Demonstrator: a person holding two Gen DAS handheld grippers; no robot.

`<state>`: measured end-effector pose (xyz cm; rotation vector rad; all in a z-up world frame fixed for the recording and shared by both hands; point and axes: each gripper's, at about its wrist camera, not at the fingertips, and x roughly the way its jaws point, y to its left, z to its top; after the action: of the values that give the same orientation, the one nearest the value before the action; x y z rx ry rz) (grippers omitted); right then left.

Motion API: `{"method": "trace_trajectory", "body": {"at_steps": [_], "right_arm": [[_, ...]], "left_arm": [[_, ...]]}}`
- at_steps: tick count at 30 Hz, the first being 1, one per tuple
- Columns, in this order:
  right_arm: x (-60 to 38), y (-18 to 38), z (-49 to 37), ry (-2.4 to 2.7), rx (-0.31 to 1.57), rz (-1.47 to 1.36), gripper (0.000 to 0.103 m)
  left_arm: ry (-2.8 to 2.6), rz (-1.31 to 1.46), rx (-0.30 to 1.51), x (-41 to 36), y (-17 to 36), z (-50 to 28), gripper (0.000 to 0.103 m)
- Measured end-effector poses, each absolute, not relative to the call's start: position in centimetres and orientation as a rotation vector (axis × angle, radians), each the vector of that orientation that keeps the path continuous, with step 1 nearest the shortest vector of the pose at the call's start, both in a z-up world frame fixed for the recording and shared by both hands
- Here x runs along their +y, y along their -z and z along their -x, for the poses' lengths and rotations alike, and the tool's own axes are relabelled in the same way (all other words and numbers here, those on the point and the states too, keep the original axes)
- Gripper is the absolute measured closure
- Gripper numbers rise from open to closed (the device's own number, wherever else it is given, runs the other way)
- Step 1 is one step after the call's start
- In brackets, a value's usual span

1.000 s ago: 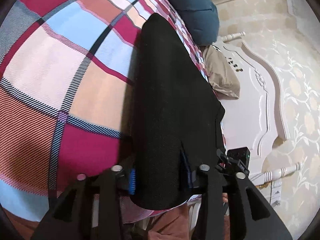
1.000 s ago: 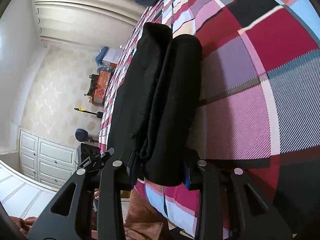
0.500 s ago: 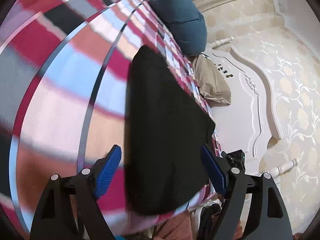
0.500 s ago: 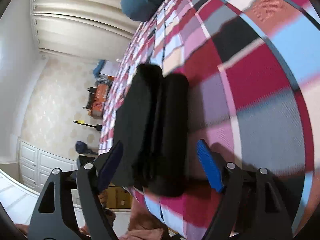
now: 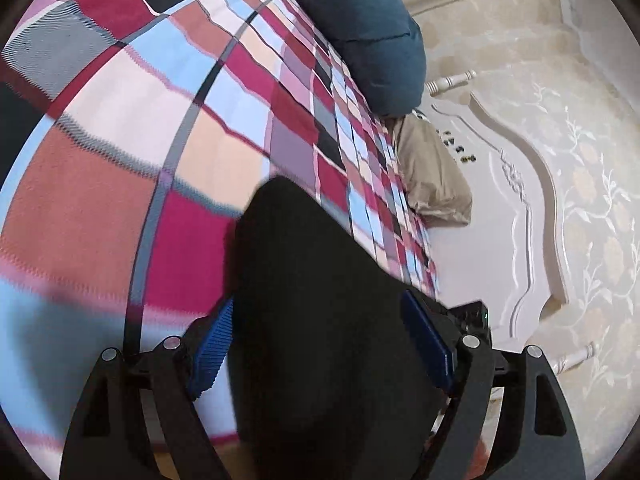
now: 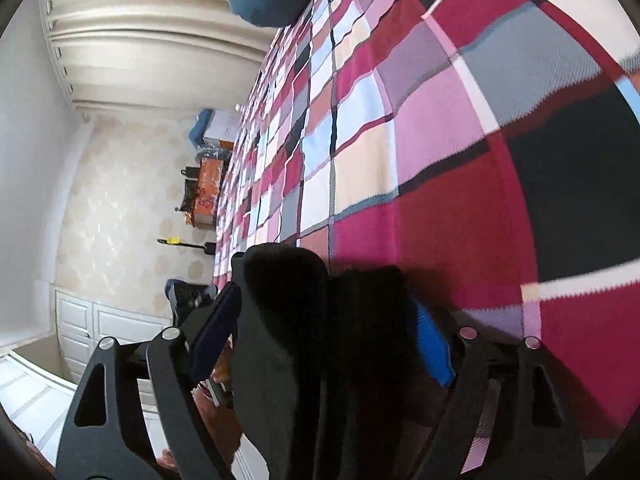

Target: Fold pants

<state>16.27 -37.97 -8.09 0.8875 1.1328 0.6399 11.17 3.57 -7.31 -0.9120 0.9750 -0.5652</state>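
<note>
Plainly, the black pants (image 5: pixel 320 320) lie folded into a thick bundle at the near edge of the bed, on the plaid bedspread (image 5: pixel 120 140) of red, pink, pale blue and grey squares; the left gripper (image 5: pixel 320 344) stands over one end of the bundle with its fingers (image 5: pixel 212 344) spread wide, the blue pads on either side of the dark cloth and not pressing into it, so the cloth sits between them released; the right gripper (image 6: pixel 324 328) is at the other end, where the pants (image 6: pixel 320 340) show as two rolled layers side by side, and its jaws are opening, the blue-padded fingers (image 6: pixel 434 344) parted around the folds with the cloth between them but not clamped; whether a pad brushes the fabric at the edge I cannot tell, the picture being blurred there. Farther up the bed, a dark teal pillow (image 5: pixel 368 36) rests on the bedspread near the head end, and a beige cushion (image 5: pixel 432 176) lies just below it against the white carved headboard (image 5: pixel 520 208); behind that is pale floral wallpaper (image 5: pixel 592 200). From the right side, white cabinet doors (image 6: pixel 100 328) stand against the far wall, and an orange box (image 6: pixel 208 184) sits beside the bed.
</note>
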Motion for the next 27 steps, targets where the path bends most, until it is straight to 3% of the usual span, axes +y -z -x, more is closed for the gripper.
{"method": "trace_trajectory", "body": {"at_steps": [1, 3, 5, 6, 8, 16, 27], "right_arm": [[-37.8, 8.0, -16.3, -0.639, 1.136, -0.874, 0.023], [-37.6, 7.8, -16.5, -0.620, 1.134, -0.841, 0.036], [-37.5, 8.3, -16.5, -0.588, 1.152, -0.822, 0.055], [-37.4, 8.6, -16.5, -0.583, 1.159, -0.825, 0.058], [-37.5, 9.0, -16.5, -0.588, 1.154, -0.835, 0.067], [-37.2, 8.5, -15.9, -0.593, 1.111, -0.820, 0.071], [-36.8, 7.2, -16.0, -0.597, 1.051, -0.802, 0.072]], "left_arm": [[0.562, 0.920, 0.973, 3.7, 7.4, -11.3, 0.023], [0.544, 0.927, 0.969, 3.8, 7.5, -11.8, 0.025], [0.494, 0.855, 0.997, 3.4, 7.6, -12.1, 0.044], [0.466, 0.810, 1.022, 3.1, 7.7, -12.2, 0.055], [0.453, 0.773, 1.023, 2.8, 7.8, -12.2, 0.059], [0.389, 0.636, 1.007, 1.4, 6.5, -12.6, 0.072], [0.345, 0.508, 0.948, 0.3, 3.6, -13.0, 0.077]]}}
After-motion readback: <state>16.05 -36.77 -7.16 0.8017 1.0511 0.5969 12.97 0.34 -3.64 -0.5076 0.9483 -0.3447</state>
